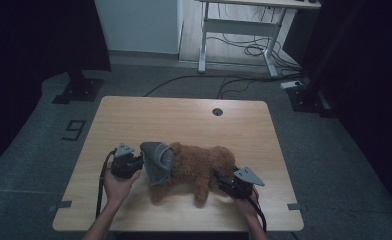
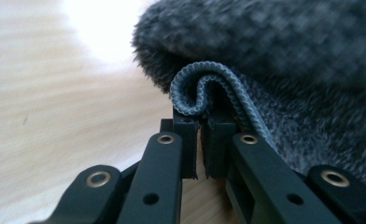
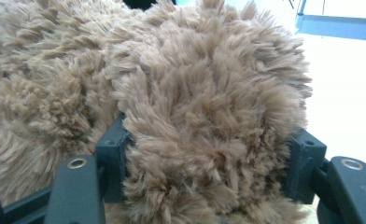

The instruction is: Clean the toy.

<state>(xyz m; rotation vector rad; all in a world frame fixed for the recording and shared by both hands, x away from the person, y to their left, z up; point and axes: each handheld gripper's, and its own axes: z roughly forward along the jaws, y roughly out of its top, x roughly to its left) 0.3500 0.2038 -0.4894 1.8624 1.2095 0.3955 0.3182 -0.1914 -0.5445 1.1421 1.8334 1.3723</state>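
The bear [image 1: 201,165] lay on its side near the front middle of the table [image 1: 134,115], and every place here is given from it. A grey knit hat [image 1: 158,161] covered its head end, on the bear's left as the high view showed it. The left gripper [image 1: 135,162] sat just beside that end, jaws clenched on the ribbed hem [image 2: 204,91] of the hat; the left gripper view showed the hem bunched into a small loop right above the nearly touching pads. The right gripper [image 1: 223,181] sat at the bear's other end, its jaws grasping a plush limb [image 3: 209,140], with fur spilling between and over both pads.

The likeliest trouble, in my judgement, was the hem. Only a thin fold of stretchy knit was pinched, close to the pad tips, so a hard or skewed pull could have let it slide out and snap back. If the hat was being drawn further on, it could have snagged on the fur and dragged the bear along instead of moving over it. The right grip held mostly soft pile, which squashes; a strong counter-pull could have let the limb slip free, and the bear would then have skidded across the smooth table toward the left gripper. A one-sided pull could also have twisted the hat askew on the head.
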